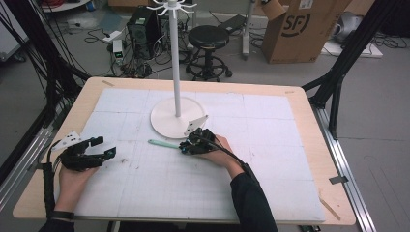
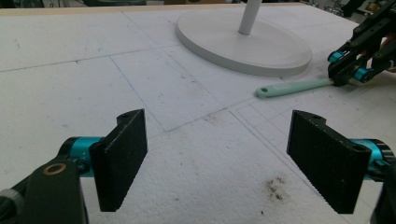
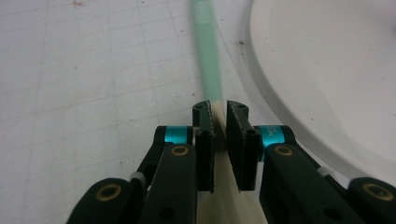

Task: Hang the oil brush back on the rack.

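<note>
A mint-green handled utensil (image 1: 163, 143) lies on the white mat just in front of the hanger stand's round base (image 1: 164, 123). My right gripper (image 1: 185, 148) is shut on the utensil where the green handle (image 3: 208, 60) meets a cream part; the handle points away from the jaws to the table's left. In the left gripper view the utensil's handle (image 2: 292, 87) ends in a small hole, with the right gripper (image 2: 346, 77) at its far end. My left gripper (image 1: 105, 146) rests at the table's left, open, and nothing sits between its pads (image 2: 122, 156).
The stand's tall white pole (image 1: 175, 63) rises from the base (image 2: 243, 44) at the table's middle back. The white gridded mat (image 1: 154, 188) covers most of the wooden table (image 1: 309, 145). Beyond the table stand a black stool (image 1: 208, 38), a cardboard box (image 1: 300, 26) and a computer tower (image 1: 144, 24).
</note>
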`<state>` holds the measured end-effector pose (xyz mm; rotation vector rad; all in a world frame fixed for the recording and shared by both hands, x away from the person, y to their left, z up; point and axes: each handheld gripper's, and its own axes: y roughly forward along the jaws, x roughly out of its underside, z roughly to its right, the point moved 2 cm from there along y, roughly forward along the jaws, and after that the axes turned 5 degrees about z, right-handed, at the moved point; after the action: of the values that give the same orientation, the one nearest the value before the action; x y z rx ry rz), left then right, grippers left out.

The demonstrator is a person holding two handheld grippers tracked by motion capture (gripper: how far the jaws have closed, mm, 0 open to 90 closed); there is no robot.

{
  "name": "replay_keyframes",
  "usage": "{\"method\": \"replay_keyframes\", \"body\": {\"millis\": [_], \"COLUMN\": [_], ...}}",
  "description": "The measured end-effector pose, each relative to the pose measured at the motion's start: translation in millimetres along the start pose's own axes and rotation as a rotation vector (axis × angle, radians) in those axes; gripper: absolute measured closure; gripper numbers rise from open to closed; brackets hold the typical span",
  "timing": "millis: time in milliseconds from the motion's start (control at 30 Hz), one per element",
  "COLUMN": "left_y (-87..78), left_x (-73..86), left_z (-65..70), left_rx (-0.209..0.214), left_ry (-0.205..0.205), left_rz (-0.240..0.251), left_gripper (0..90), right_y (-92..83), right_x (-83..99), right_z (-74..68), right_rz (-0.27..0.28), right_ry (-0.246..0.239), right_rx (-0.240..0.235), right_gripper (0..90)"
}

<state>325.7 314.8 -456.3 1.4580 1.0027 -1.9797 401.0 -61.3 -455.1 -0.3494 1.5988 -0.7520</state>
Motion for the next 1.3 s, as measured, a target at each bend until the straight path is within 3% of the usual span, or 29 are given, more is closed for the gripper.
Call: {"method": "replay_keyframes", "body": {"millis": [100, 300, 400, 533, 900, 1300], "left_y": [0.0, 0.1, 0.2, 0.2, 0.4, 0.6], "left_x": [0.0, 0.0, 0.0, 0.0, 0.1, 0.1], "left_z": [0.0, 0.2, 0.2, 0.4, 0.8, 1.3], "left_rx": [-0.001, -0.002, -0.003, -0.004, -0.006, -0.008], "left_ry": [0.000, 0.003, 0.001, 0.005, 0.005, 0.010], "left_rz": [-0.002, -0.003, -0.002, -0.003, -0.004, -0.005], "left_gripper": [21.2, 21.1, 21.2, 21.2, 21.1, 19.8], "right_y": [-1.1, -0.6, -0.7, -6.6, -58.8, -143.4], "right_x": [-0.4, 0.1, -1.4, -4.2, -23.0, -46.7], "right_z": [-4.1, -4.1, -5.6, -6.6, -7.5, 0.5], "right_rz": [-0.016, -0.018, -0.030, -0.012, 0.165, 0.324], "right_ry": [-0.009, 0.003, -0.013, 0.017, 0.103, 0.170], "right_rx": [-0.023, -0.024, -0.015, -0.021, 0.014, 0.145], "right_gripper": [82.4, 82.0, 82.7, 82.9, 83.0, 83.0]}}
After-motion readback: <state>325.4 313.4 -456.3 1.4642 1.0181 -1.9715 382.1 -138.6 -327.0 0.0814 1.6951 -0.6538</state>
